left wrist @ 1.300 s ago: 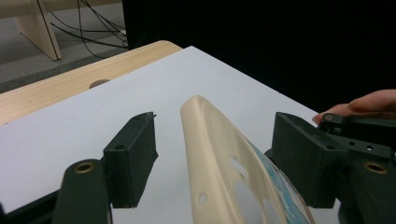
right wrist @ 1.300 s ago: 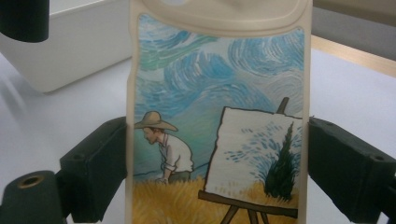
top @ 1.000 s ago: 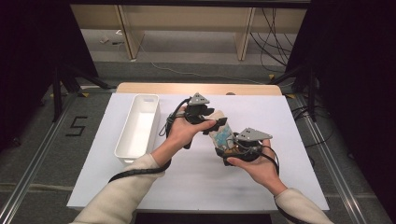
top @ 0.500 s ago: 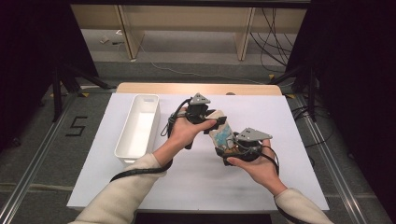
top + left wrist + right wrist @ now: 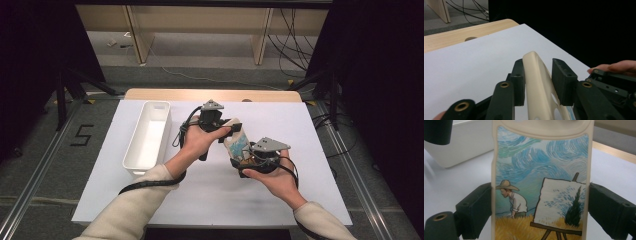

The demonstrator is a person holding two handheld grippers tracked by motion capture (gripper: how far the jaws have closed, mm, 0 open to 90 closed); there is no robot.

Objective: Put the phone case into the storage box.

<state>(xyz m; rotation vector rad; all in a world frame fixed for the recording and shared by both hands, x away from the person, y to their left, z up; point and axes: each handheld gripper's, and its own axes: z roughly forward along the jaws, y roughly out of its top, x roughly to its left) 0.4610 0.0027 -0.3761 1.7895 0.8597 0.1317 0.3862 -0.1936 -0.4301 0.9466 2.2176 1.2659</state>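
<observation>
Dark walls are standing around a white table (image 5: 150, 200), and wooden legs and loose cables are showing on the floor far behind it; a white tub (image 5: 149, 137) is sitting on the left part of the table, long and narrow.

From the high view, a person's two arms in pale sleeves are coming in from the near edge; both hands are meeting over the middle of the table, and a phone case (image 5: 237, 142) is being held up between them, just right of the tub and off the table top.

The right gripper (image 5: 248, 161) is pinching the phone case by its two long sides; the right gripper view is showing the painted back (image 5: 541, 182), with a man in a straw hat, a yellow field, a swirly blue sky and a picture on a stand; the high view is too far off to show that drawing.

The left gripper (image 5: 227, 131) is reaching the far end of the case; its jaws have just been closing; the left gripper view is showing the cream edge (image 5: 537, 82) between them, with one pad touching it and a small gap at the other; the picture side is turned away here.
</observation>
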